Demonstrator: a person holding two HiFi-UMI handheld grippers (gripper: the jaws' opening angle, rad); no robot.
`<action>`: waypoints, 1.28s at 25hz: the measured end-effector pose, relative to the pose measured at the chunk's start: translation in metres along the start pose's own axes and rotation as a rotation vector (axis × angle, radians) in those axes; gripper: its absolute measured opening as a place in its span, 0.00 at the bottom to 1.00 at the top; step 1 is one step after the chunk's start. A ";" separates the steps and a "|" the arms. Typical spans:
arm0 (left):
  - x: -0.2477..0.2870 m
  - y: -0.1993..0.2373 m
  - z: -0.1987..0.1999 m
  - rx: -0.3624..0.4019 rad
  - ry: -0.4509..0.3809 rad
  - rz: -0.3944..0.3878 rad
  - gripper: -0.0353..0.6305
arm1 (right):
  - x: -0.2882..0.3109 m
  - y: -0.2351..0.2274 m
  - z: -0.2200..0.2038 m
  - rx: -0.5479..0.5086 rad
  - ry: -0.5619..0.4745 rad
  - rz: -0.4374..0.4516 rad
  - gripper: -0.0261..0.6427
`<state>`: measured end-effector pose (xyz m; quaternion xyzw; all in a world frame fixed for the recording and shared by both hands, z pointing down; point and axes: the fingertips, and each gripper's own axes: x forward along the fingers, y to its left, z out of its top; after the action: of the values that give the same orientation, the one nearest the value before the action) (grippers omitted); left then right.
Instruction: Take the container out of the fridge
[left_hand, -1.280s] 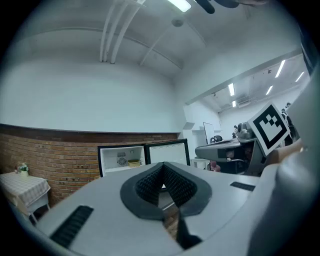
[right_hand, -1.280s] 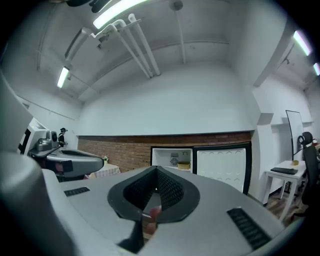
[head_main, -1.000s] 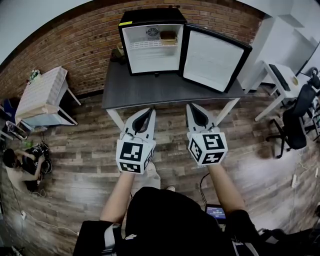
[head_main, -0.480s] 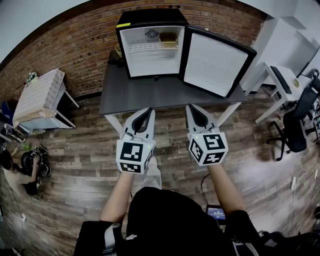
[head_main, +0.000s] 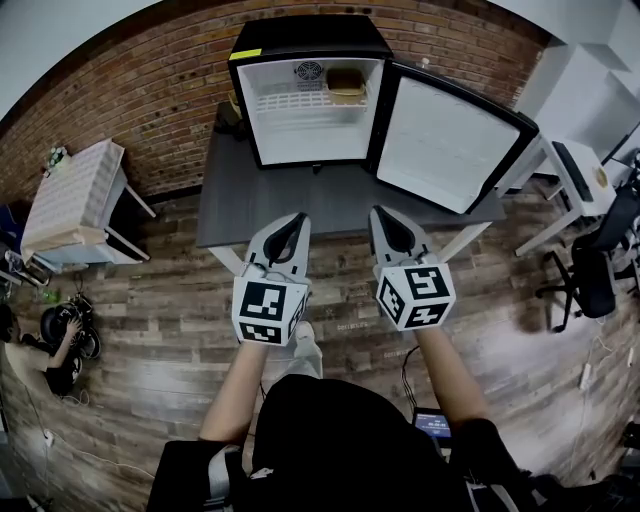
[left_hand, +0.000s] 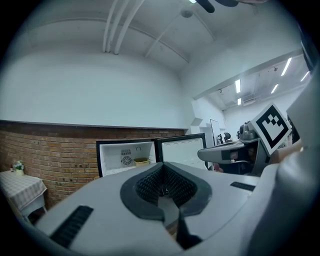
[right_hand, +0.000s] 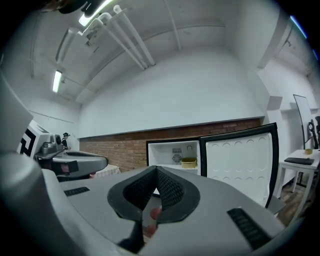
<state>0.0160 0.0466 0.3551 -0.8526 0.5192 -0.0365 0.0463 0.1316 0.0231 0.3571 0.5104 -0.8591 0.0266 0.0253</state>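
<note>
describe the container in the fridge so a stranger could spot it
A small black fridge stands open on the dark table by the brick wall. On its upper wire shelf, right of the round fan, sits a yellowish container, the only item inside.

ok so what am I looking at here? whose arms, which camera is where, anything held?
There is no robot. A person holds a two-jaw tool in each hand. The top-down picture comes from a camera on the person's head. It shows the left hand-held gripper and the right hand-held gripper, each with a cube of square markers at its back. The other two pictures come from a camera riding on each gripper, looking along its jaws. Both pairs of jaws are shut and hold nothing. Ahead, a grey table carries a small fridge with its door swung open. A yellowish container sits on the upper shelf inside, untouched.
</note>
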 end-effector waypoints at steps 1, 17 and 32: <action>0.008 0.006 0.000 0.000 0.000 0.000 0.07 | 0.010 -0.003 0.001 0.000 0.002 0.000 0.10; 0.110 0.112 0.002 -0.006 -0.009 -0.045 0.07 | 0.149 -0.024 0.025 -0.016 0.019 -0.033 0.10; 0.166 0.178 -0.009 -0.015 -0.028 -0.125 0.07 | 0.240 -0.024 0.033 -0.105 0.034 -0.076 0.10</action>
<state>-0.0663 -0.1828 0.3456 -0.8841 0.4645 -0.0233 0.0450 0.0380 -0.2006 0.3418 0.5402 -0.8387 -0.0107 0.0674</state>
